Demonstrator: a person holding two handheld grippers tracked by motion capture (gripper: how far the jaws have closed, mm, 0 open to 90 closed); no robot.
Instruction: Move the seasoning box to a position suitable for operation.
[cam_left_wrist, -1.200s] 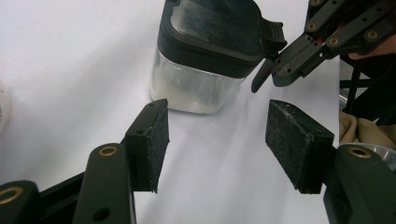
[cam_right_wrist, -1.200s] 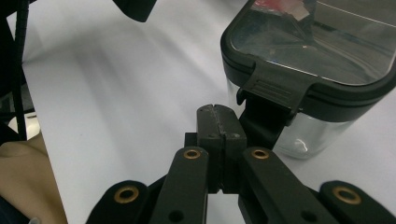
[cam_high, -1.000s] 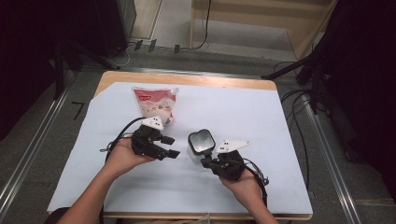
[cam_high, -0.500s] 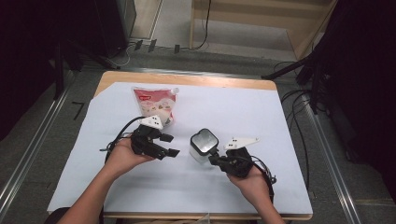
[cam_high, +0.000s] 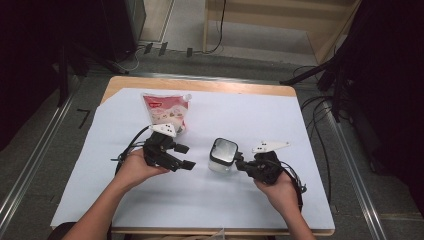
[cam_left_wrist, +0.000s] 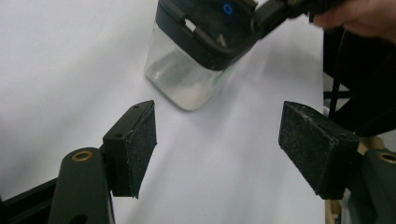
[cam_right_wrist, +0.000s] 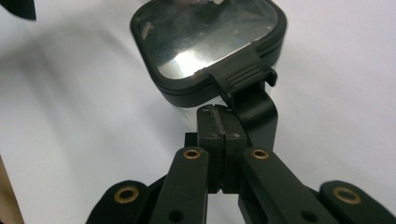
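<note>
Nearest, the right gripper (cam_high: 239, 163) sits in a hand close to the table's (cam_high: 200, 85) front edge. Its jaws are pressed together, seen in the right gripper view, their tips at the latch tab of the jar (cam_right_wrist: 205, 51); whether they pinch the tab cannot be told. The left gripper (cam_high: 186, 156) is beside it to the left, jaws apart and just been opening, nothing between the pads (cam_left_wrist: 140, 144). The jar (cam_high: 223, 156), clear with a black square lid, stands on the white sheet (cam_high: 260, 115) between the two grippers, apart from the left one. Bare sheet lies open in front of, right of and beyond it. Farther back, a pouch (cam_high: 165, 110) lies flat near the sheet's far edge.
</note>
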